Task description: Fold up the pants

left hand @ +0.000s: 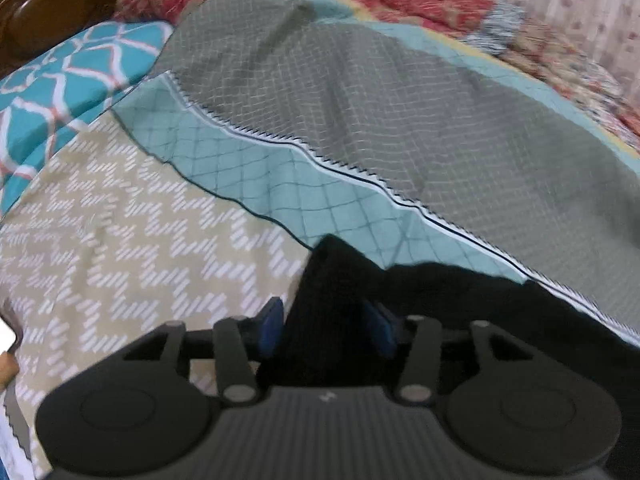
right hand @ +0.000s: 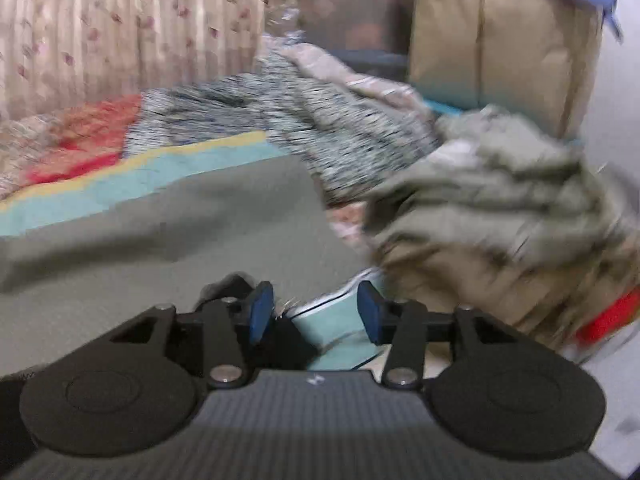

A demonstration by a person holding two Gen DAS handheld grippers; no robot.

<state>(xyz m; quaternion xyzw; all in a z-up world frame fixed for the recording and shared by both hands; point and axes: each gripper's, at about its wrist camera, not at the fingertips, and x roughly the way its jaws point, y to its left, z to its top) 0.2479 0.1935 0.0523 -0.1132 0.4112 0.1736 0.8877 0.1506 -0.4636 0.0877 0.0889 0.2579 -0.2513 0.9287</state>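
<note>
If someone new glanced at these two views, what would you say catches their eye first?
Probably the black fabric pants, bunched at the bottom of the left view between the left claw's blue pads. Behind them spreads the grey quilted blanket with teal border. In the right view, a crumpled olive-beige heap of cloth looms at right, beyond the right claw.

1. The pants (left hand: 400,304) are showing as a black, featureless mass of cloth at the bottom of the left wrist view.
2. They are lying on the bed, over the teal quilted cover (left hand: 280,184) and the edge of the grey checked spread (left hand: 400,128).
3. One corner is rising into a peaked fold, standing up between the blue pads.
4. The rest is spreading low toward the right edge of that view.
5. In the right wrist view, only a small dark patch (right hand: 288,340) is showing, too blurred to identify surely.
</note>
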